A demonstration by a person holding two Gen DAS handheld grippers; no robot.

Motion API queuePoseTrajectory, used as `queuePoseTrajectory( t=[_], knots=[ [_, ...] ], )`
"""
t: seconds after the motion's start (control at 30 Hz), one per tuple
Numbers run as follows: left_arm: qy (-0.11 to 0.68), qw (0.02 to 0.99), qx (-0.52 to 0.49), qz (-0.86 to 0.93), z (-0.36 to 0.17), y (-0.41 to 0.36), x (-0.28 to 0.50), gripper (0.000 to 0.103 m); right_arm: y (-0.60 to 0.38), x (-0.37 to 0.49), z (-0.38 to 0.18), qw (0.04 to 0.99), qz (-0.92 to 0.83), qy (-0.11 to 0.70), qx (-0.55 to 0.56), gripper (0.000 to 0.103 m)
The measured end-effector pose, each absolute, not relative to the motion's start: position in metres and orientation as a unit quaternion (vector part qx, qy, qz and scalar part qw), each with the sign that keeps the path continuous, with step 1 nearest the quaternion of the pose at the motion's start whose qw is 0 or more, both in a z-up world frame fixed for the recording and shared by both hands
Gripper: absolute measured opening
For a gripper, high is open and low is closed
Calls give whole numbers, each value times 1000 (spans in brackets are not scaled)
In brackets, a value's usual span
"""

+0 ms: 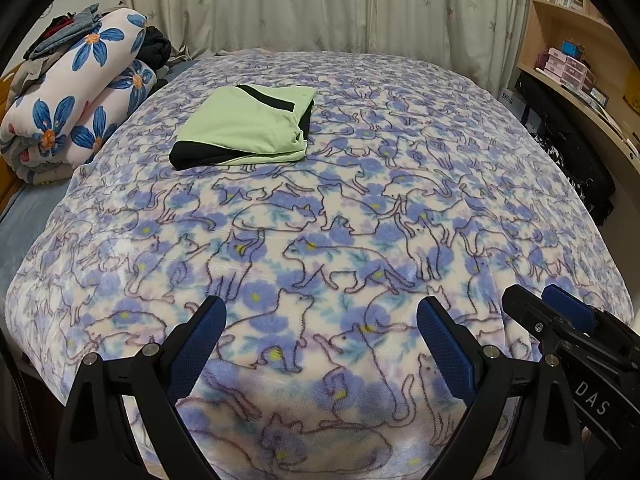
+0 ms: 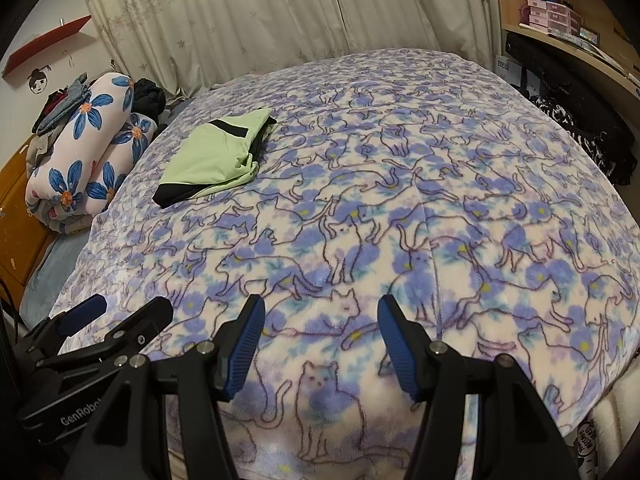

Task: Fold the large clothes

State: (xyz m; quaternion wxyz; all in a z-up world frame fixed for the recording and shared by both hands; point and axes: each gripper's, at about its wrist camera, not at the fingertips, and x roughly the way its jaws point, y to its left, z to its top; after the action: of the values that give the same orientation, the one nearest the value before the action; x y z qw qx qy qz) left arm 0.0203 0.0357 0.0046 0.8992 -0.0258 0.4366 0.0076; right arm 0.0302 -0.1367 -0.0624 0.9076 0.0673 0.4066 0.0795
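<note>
1. On the bed, toward its far left side: one green garment (image 1: 248, 124) with black trim, already folded into a flat rectangle on the cat-print blanket (image 1: 360, 220). It lies well apart from both claws.
2. Handling, judged: thin soft knit, light, limp. It should sag and slide open if lifted by one edge. The fleece beneath likely drags on it a little.
3. Where to hold, judged: pinch the two near corners, or the thick folded edge by the black hem, taking all layers at once so the stack stays together.
4. Left claw (image 1: 322, 344): fingers spread wide, nothing between them, hovering over the blanket's near edge.
5. Right claw (image 2: 322, 342): fingers apart, empty, beside the left one over the same near edge.
6. Count: one folded garment on the blanket; two claws; one rolled flower-print quilt (image 1: 76, 96) at the left with a small heap of dark clothes (image 1: 60, 36) on top, number unclear.
7. No unfolded large garment shows on the blanket.
</note>
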Motion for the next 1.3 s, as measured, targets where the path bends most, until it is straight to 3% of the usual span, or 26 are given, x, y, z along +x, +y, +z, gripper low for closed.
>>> queuePoseTrajectory(
  t=[1.3],
  knots=[
    [443,896,-29,8,1,37,17,95,-133,33,-65,906,78,410,68,59]
  ],
)
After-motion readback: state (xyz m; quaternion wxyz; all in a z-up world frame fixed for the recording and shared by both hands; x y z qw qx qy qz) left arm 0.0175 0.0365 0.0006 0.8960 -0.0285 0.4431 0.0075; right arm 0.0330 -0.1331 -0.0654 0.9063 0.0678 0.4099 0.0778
